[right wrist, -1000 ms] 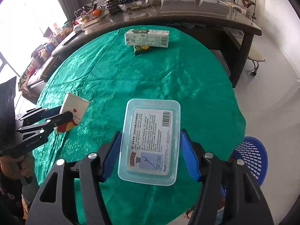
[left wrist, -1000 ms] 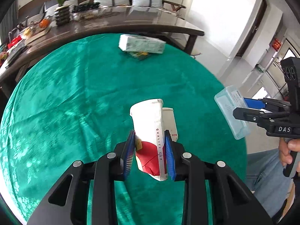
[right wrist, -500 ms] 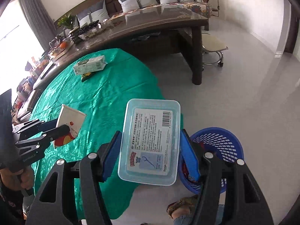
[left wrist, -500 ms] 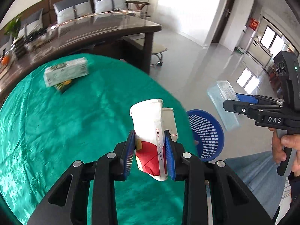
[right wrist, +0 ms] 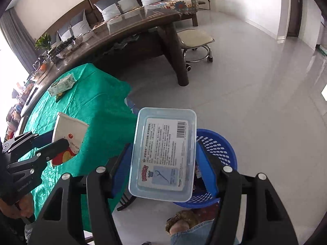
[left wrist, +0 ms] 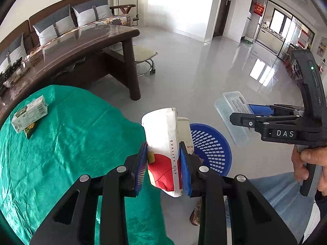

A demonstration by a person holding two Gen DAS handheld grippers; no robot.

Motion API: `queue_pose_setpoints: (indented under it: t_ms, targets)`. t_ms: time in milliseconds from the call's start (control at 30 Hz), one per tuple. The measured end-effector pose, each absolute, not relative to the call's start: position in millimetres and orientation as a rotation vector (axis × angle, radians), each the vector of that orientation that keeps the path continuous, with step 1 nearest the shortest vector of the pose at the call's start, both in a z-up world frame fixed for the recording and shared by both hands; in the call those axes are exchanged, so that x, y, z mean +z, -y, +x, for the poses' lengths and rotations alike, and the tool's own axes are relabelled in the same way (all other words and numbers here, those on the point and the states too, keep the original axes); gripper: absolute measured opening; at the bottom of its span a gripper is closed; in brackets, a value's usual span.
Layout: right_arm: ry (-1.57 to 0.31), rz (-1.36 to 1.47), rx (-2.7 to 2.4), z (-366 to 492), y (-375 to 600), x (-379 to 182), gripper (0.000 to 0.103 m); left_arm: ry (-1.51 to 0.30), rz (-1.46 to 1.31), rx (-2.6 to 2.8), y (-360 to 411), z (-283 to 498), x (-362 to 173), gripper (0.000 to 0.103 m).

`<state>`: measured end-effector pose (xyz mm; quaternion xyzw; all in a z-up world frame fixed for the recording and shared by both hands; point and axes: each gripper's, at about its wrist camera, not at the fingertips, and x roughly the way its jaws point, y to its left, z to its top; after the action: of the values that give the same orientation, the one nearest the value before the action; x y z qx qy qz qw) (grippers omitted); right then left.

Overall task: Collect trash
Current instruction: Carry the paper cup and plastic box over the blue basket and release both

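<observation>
The left gripper (left wrist: 164, 165) has its jaws closed narrowly on a flattened paper cup (left wrist: 165, 140), white with a red patch and the words "QUALITY CUP" printed along its side; the blue pads press both sides of the cup's lower half and the crushed rim points away from the camera. The cup is held in the air past the edge of the surface (left wrist: 61, 143), which is draped in a green cloth, with the blue perforated basket (left wrist: 210, 149) on the floor directly behind it in the left wrist view. The right gripper (right wrist: 163, 159) has its jaws set moderately wide and clamped on the long sides of a clear plastic box (right wrist: 163, 153), label and barcode facing the camera. In the right wrist view the box hangs over the near-left part of the basket (right wrist: 220, 149), whose rim shows to the right of and below the box. The left wrist view shows the same box (left wrist: 233, 116) tilted, above and to the right of the basket. A milk carton (left wrist: 29, 113) lies on its side on the far part of the cloth, with a small dark wrapper (left wrist: 30, 128) partly under it. A hand (left wrist: 308, 163) grips the right gripper's handle, and a shoe (right wrist: 179, 220) stands on the floor just beside the basket
</observation>
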<state>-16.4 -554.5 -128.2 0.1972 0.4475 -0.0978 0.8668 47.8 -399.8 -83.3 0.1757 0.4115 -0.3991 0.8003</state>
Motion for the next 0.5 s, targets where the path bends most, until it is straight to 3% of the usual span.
queue_pose_setpoints:
  t_ms: [500]
  targets:
    - [-1.009,0.465,-0.273,-17.8,606.1,-174.8,0.061,-1.024,0.318,-0.981,460.5,45.9,-125.0,0.031]
